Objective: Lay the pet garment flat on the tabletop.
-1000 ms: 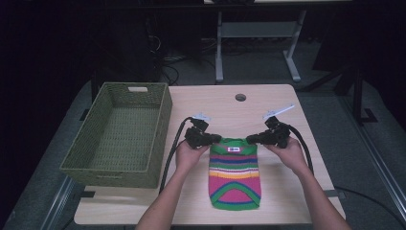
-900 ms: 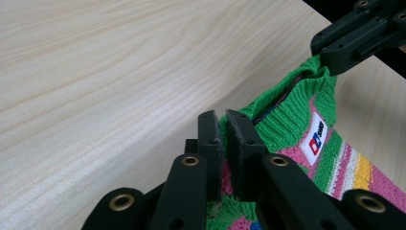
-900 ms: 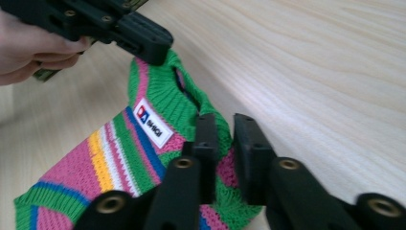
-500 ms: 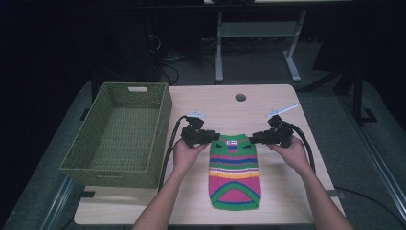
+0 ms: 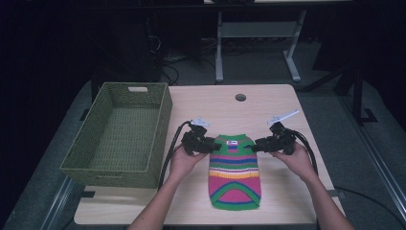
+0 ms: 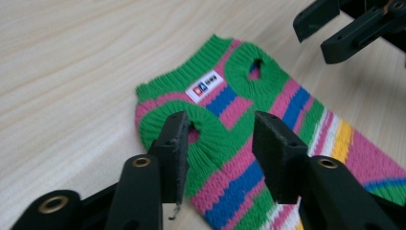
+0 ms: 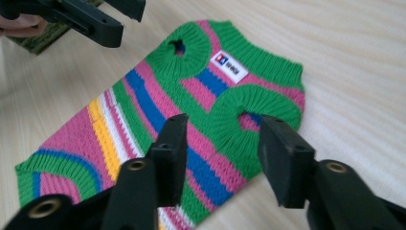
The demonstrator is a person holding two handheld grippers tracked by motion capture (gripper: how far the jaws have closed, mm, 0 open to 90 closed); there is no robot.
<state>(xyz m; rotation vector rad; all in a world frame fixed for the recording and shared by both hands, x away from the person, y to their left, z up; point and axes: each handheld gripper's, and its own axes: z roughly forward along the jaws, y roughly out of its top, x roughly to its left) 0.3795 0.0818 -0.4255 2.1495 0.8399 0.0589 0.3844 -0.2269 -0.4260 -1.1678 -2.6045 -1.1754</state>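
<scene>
A small knitted sweater (image 5: 234, 172) in green, pink, blue, yellow and white stripes lies flat on the table, collar away from me. My left gripper (image 5: 214, 145) is at its upper left corner and my right gripper (image 5: 253, 146) at its upper right corner. Both have just been opening their jaws. In the left gripper view the left gripper (image 6: 218, 120) stands open over an armhole of the sweater (image 6: 287, 105), pads off the knit. The right gripper (image 7: 222, 122) stands open the same way over the other armhole of the sweater (image 7: 153, 105).
A green woven basket (image 5: 162, 115) stands on the left half of the wooden table (image 5: 277, 105), close to my left hand. A round cable hole (image 5: 240, 97) sits near the table's far edge. Cables trail from both grippers toward me.
Both pairs of jaws have opened and let go of the sweater's top corners. The sweater now lies flat, and the hands have hardly shifted.
</scene>
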